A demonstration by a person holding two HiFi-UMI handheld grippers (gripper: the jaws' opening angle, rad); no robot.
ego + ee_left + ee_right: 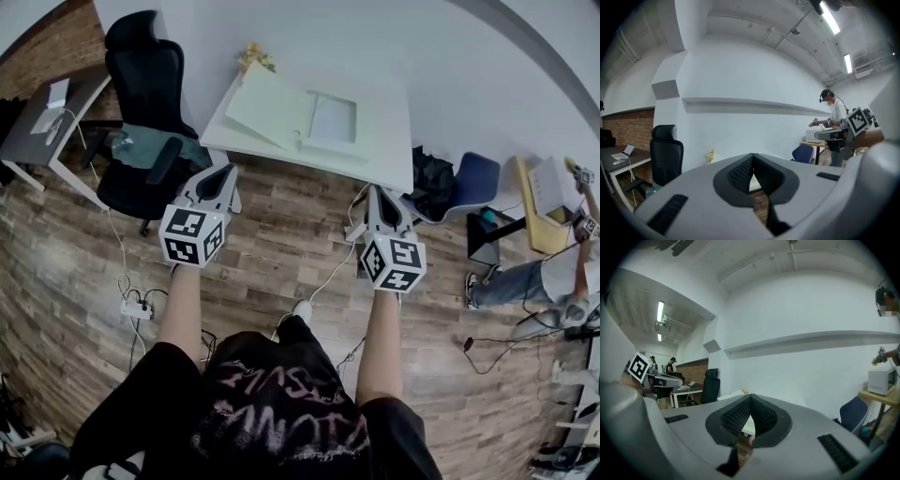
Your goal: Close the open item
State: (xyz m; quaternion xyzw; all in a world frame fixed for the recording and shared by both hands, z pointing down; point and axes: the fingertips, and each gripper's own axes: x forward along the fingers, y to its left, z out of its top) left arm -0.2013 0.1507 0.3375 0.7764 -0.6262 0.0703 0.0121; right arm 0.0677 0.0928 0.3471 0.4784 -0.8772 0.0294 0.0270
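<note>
Open item [298, 116]: laid flat on the white table [386, 157]; long axis along the table's length, lid panel spread leftward.
Left gripper [223, 174]: jaws closed together, empty, near the table's front edge.
Right gripper [379, 194]: likewise.

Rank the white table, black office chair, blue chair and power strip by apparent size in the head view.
1. white table
2. black office chair, close behind the table
3. blue chair, only partly visible
4. power strip
The wide lens shrinks things near the edges, so true sizes may differ.
</note>
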